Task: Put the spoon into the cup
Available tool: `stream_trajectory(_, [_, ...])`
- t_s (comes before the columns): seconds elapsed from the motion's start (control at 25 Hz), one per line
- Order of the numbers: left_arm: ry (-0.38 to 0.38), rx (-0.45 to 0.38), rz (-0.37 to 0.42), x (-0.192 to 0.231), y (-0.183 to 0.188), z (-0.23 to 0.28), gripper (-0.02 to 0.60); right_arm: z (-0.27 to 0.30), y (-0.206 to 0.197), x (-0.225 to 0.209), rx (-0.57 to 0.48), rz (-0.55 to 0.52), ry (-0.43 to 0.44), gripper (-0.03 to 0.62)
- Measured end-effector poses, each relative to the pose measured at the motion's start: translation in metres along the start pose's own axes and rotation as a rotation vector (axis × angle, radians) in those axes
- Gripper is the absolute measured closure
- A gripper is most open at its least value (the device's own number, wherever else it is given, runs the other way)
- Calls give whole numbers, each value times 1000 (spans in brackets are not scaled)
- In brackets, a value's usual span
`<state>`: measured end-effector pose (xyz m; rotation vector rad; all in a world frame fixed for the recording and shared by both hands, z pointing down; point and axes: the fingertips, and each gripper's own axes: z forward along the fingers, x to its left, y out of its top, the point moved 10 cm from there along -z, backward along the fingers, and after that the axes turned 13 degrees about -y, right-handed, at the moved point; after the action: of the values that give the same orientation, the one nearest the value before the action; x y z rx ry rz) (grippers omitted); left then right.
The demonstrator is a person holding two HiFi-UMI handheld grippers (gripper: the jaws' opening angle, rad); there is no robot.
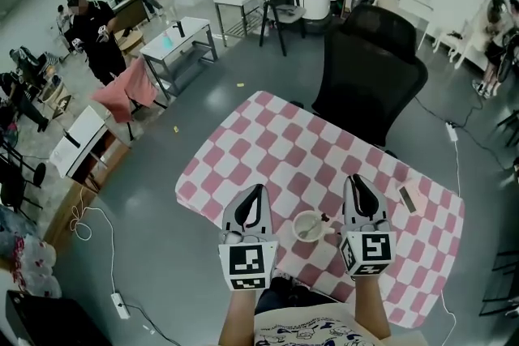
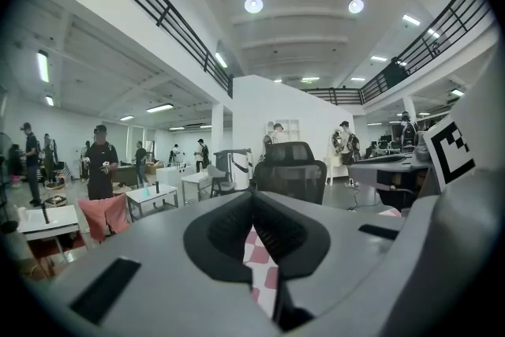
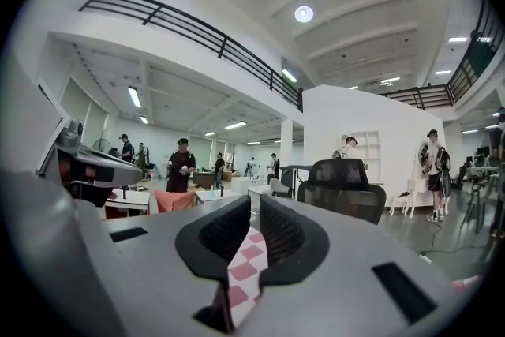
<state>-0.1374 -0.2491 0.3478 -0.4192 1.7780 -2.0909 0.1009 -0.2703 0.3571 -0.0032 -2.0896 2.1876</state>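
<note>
Left tool (image 1: 258, 189): jaws together, empty. Right tool (image 1: 357, 178): jaws a narrow gap apart, empty. Between both tools a small white round cup (image 1: 308, 224) stands on the pink-and-white checked counter (image 1: 268, 134). A pale spoon (image 1: 310, 229) rests inside the cup, its handle over the rim. A black office chair (image 1: 369, 69) stands beyond.

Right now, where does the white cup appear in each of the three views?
Head view: white cup low centre, on the checkered tablecloth.
Left gripper view: not in it.
Right gripper view: not in it.
Shared landmark: black office chair, beyond the tablecloth in all three.
</note>
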Motion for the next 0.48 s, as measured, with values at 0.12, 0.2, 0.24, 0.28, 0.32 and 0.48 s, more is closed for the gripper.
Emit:
stream_trajectory(0.12, [4,-21,9,-3,8,-4,568,-4,9,-2,-26,10,-3,553])
stream_trajectory(0.2, [6,-36,14,-4,13,-7,568,-7,15,-3,-43,16,-3,556])
stream_trajectory(0.24, [8,-43,17,-4,15,-9,568,-9,17,-3,-49,19,-1,556])
stream_trajectory(0.28, [9,-49,20,-5,17,-11,568,-10,19,-2,-55,22,0,557])
stream_trajectory(0.32, [10,-55,23,-5,19,-13,568,-11,22,-2,-61,26,1,560])
stream_trajectory(0.48, [13,-73,34,-6,26,-18,568,-15,29,-1,-84,38,5,569])
